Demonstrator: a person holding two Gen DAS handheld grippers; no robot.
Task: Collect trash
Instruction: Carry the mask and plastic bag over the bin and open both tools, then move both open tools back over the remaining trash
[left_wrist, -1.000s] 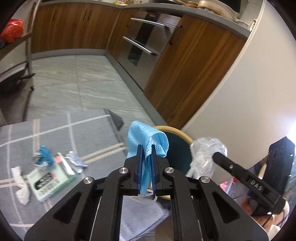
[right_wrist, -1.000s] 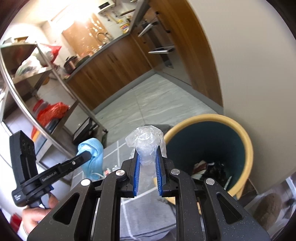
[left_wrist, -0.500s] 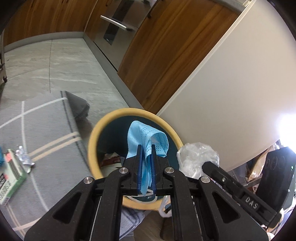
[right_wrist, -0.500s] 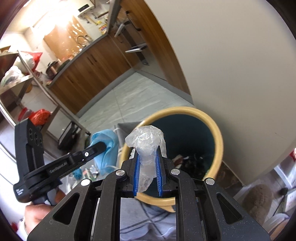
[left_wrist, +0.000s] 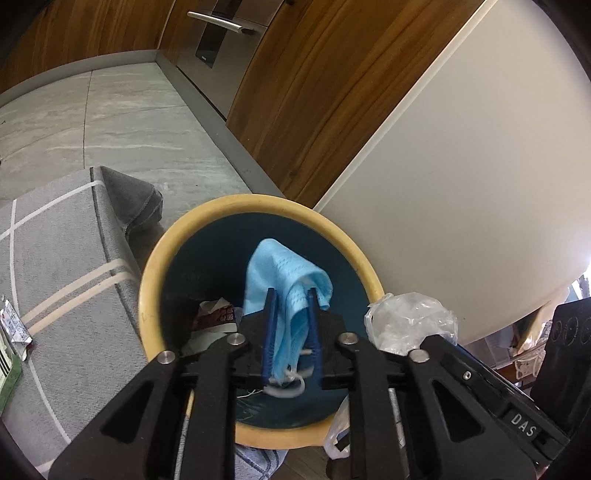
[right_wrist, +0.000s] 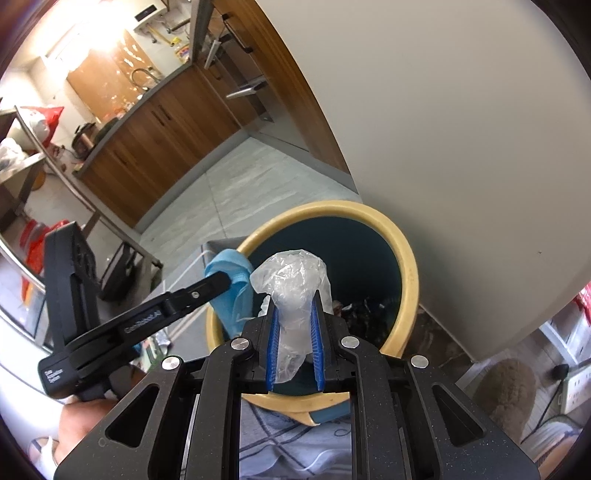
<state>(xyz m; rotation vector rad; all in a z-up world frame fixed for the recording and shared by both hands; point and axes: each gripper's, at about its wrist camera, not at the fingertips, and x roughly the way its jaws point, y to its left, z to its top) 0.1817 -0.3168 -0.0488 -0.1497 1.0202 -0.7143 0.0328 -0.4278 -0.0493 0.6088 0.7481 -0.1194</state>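
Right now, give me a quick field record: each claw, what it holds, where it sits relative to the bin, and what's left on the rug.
left claw: shut on mask, over bin opening
right claw: shut on plastic wrap, over bin opening
bin: yellow rim, dark inside, some trash already in it
rug: packets at left edge, not yet collected
release: neither item dropped yet

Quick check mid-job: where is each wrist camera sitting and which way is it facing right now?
Left wrist: on the left hand-held gripper, looking down into the bin; its fingers pinch the blue mask.
Right wrist: on the right hand-held gripper, facing the bin from the other side, pinching the clear plastic bag; the person's hand shows.
Shared: bin, mask, bag, each other's gripper.
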